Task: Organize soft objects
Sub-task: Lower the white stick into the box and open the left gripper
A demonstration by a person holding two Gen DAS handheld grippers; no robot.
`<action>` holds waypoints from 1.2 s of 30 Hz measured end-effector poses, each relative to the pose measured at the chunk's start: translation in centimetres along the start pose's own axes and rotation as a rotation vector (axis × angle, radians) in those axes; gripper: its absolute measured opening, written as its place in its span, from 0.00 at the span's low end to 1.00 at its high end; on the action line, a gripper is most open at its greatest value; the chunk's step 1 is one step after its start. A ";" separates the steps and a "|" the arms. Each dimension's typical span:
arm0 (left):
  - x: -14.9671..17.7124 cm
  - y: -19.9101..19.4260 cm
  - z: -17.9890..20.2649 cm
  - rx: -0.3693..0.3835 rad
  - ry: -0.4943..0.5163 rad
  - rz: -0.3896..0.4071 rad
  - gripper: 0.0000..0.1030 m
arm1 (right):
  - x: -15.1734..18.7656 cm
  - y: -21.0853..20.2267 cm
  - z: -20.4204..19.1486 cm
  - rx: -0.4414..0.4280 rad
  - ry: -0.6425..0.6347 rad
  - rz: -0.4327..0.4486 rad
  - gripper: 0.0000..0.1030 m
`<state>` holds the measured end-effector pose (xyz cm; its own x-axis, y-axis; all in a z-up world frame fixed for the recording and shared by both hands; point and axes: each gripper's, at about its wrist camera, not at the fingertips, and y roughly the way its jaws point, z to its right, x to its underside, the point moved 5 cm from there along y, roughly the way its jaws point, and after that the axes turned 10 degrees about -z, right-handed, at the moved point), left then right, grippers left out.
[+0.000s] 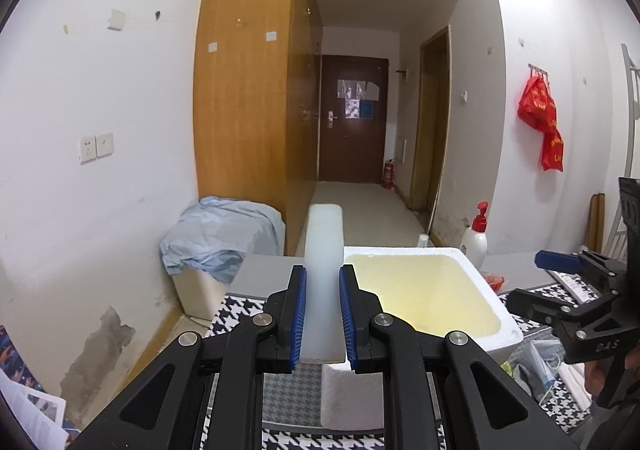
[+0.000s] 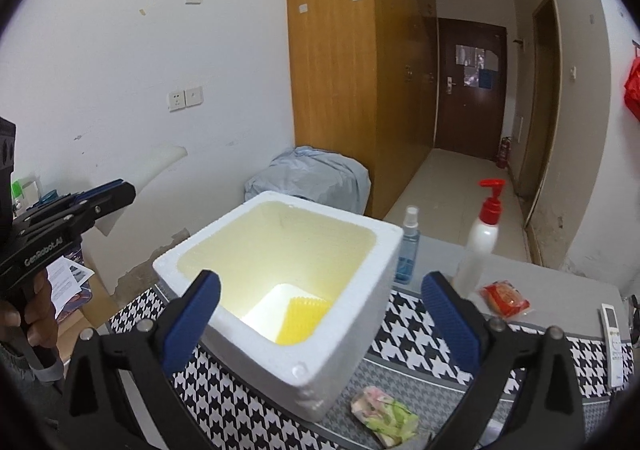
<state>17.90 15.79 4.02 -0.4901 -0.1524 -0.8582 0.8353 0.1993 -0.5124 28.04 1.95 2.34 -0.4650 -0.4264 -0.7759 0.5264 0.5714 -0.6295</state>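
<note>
"GenRobot.AI"-marked left gripper clamps a white foam block; right gripper gapes.

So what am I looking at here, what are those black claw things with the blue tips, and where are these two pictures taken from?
Those are two hand-held grippers, each worked by a person, not a robot. Each carries a camera looking along its fingers, so each picture is one gripper's own view.

The left hand-held gripper is shut on a pale white foam block, held upright. The right hand-held gripper stands open with nothing between its pads, aimed at a white foam box that has a yellow pad inside.

On the houndstooth cloth lie a red snack packet, a tissue pack, a remote, a pump bottle and a blue spray bottle.
</note>
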 end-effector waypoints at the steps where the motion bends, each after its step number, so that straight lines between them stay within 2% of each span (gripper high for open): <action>1: -0.1 0.2 0.3 0.005 0.003 -0.002 0.17 | 0.2 -0.3 0.4 0.003 0.004 0.003 0.99; 17: -0.8 2.0 4.6 0.101 0.061 -0.053 0.18 | 2.4 -2.6 4.1 0.057 0.061 0.029 0.99; 36: -1.2 5.2 7.7 0.189 0.111 -0.122 0.18 | 4.3 -5.4 6.2 0.105 0.126 0.068 0.99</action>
<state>24.77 9.56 2.63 -0.6056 -0.0545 -0.7939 0.7951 -0.0003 -0.6065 27.67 -7.32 2.17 -0.5082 -0.2943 -0.8094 0.6278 0.5168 -0.5821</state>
